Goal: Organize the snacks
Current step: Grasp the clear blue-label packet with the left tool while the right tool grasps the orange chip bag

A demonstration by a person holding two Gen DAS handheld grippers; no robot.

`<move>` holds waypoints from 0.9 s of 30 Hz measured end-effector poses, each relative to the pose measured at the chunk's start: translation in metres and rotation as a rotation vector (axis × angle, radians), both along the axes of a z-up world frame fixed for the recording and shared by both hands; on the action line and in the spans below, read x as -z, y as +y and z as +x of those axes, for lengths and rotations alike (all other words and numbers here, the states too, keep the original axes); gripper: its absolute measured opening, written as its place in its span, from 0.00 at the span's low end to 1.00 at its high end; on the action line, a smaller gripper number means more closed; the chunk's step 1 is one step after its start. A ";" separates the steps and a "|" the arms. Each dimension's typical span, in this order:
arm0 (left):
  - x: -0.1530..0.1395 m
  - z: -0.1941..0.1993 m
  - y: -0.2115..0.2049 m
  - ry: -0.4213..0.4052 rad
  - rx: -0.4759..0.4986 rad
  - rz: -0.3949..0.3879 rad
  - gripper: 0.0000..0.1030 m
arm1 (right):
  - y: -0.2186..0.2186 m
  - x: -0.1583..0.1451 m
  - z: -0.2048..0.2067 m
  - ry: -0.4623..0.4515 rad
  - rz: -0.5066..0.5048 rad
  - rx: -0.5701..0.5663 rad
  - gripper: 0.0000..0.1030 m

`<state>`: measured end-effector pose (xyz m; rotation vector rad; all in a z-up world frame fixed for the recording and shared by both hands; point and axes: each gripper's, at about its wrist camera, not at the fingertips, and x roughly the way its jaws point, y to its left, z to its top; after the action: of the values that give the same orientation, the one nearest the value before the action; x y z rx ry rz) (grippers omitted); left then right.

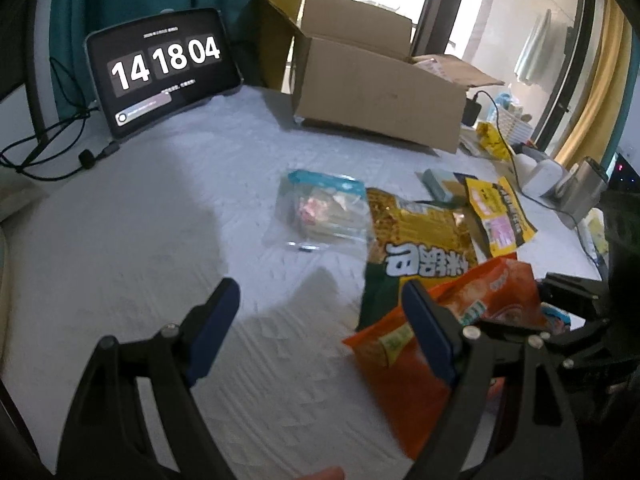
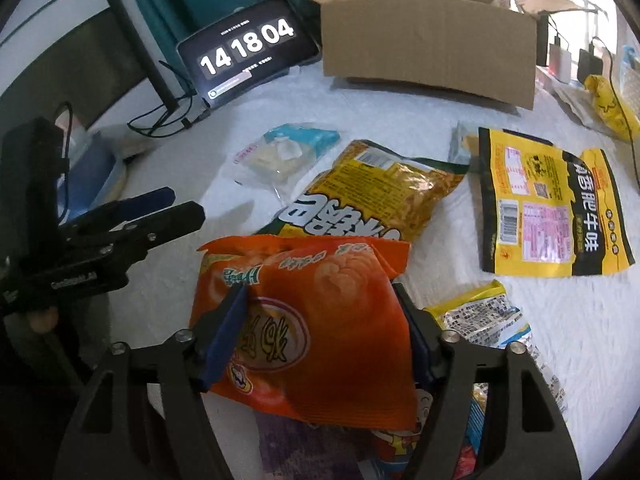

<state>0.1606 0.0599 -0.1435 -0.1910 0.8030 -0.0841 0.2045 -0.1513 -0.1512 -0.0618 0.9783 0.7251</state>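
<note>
My right gripper (image 2: 320,320) is shut on an orange snack bag (image 2: 320,320) and holds it above the white table; the bag also shows in the left wrist view (image 1: 472,304). My left gripper (image 1: 320,320) is open and empty, just left of the orange bag; it shows in the right wrist view (image 2: 160,212) too. On the table lie a yellow-green snack bag (image 2: 372,196) (image 1: 416,240), a yellow-black bag (image 2: 552,204) (image 1: 500,212) and a clear zip bag with blue top (image 2: 280,156) (image 1: 320,208). An open cardboard box (image 1: 376,92) (image 2: 428,48) stands at the back.
A tablet showing a clock (image 1: 164,68) (image 2: 248,48) stands at the back left with cables (image 1: 44,148). More snack packets (image 2: 480,316) lie under my right gripper. Chargers, a yellow bag (image 2: 608,108) and small items (image 1: 560,184) crowd the right edge.
</note>
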 end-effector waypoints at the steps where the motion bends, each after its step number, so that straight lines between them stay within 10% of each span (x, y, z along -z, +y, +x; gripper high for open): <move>1: 0.000 0.002 0.000 0.002 -0.002 0.002 0.82 | 0.000 0.000 0.000 0.002 0.004 -0.006 0.49; 10: -0.007 0.034 -0.005 0.022 -0.039 0.014 0.82 | -0.008 -0.031 0.001 -0.075 0.032 -0.074 0.18; 27: 0.032 0.124 -0.031 0.171 -0.012 0.173 0.79 | -0.119 -0.060 0.070 -0.169 0.121 0.186 0.16</move>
<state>0.2845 0.0285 -0.1758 -0.0398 0.9746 0.0137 0.2749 -0.2699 -0.0908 0.0721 0.7656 0.5960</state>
